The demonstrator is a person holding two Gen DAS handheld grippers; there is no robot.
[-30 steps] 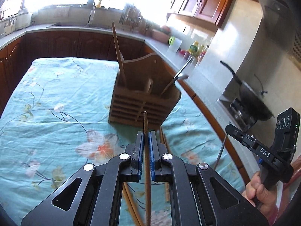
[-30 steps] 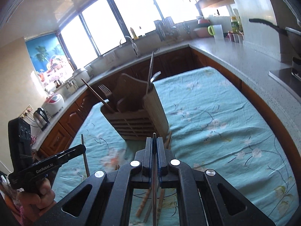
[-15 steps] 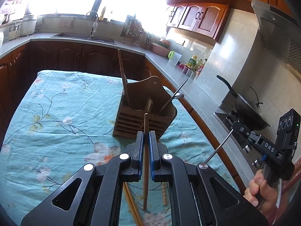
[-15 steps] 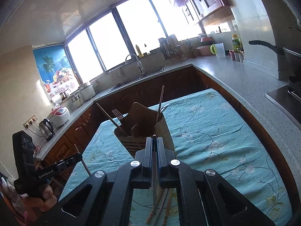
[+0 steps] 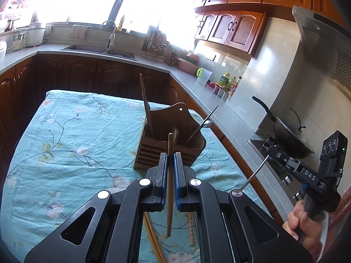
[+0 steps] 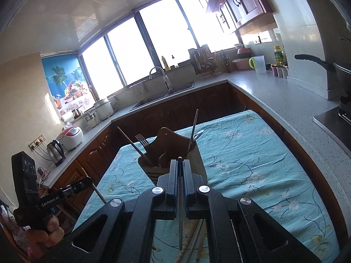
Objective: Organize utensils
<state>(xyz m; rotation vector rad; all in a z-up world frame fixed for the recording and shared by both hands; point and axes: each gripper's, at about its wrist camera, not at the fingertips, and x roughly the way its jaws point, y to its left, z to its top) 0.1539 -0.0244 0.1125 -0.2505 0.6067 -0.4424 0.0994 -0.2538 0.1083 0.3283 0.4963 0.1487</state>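
Observation:
A wooden utensil holder stands on the teal flowered tablecloth, with a wooden stick and a metal spoon leaning in it. My left gripper is shut on a wooden chopstick, raised just short of the holder. My right gripper is shut on a thin metal chopstick, also lifted before the holder, where a fork shows. Each gripper appears in the other's view: the right one and the left one.
Loose chopsticks lie on the cloth under the grippers, and more show in the right wrist view. A grey counter runs along the table's right side, with a wok on the stove. A sink lies behind.
Both grippers have risen with their chopsticks still clamped. The sticks' lower ends now hang above the cloth, and the holder sits lower and farther off in both views.

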